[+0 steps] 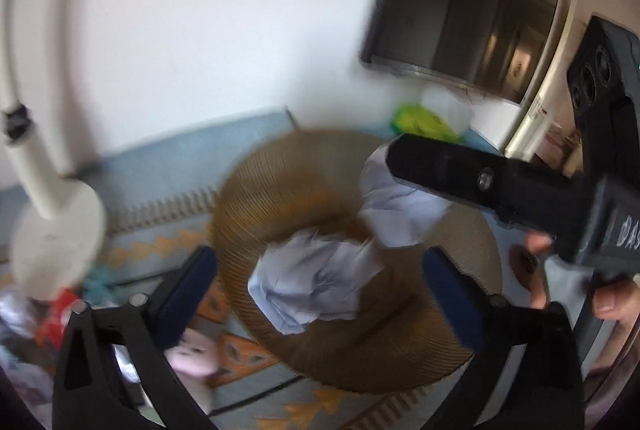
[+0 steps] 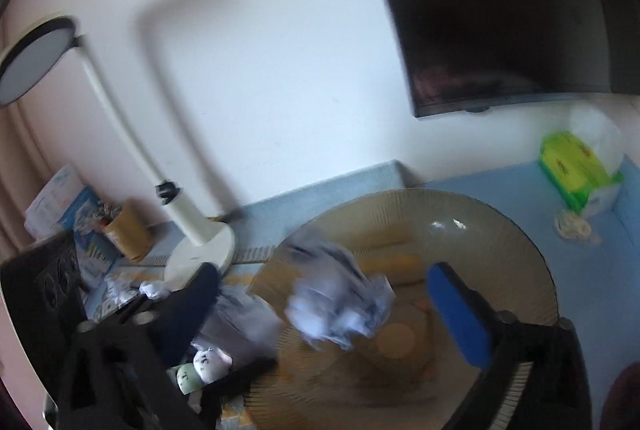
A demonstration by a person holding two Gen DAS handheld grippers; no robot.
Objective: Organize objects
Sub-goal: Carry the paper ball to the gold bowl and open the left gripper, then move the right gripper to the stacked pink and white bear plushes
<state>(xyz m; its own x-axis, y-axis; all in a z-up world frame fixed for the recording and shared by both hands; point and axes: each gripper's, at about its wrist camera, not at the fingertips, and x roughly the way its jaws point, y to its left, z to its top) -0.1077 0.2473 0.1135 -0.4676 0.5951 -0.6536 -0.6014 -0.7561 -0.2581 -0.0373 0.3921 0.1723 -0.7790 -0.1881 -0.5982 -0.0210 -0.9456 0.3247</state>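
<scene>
Currently we see both grippers, left gripper [image 1: 320, 294] and right gripper [image 2: 332, 314], spread wide, pinching nothing. Crumpled paper [image 1: 316, 286] lies in the ribbed bowl [image 1: 256, 189]. We judge it light, soft, crushable: pinch across its bulk, gently.

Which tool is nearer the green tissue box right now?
Right, by a small margin. The right tool reaches over the brown bowl, its tip just short of the green tissue box. The left tool hangs back at the bowl's near side.
</scene>
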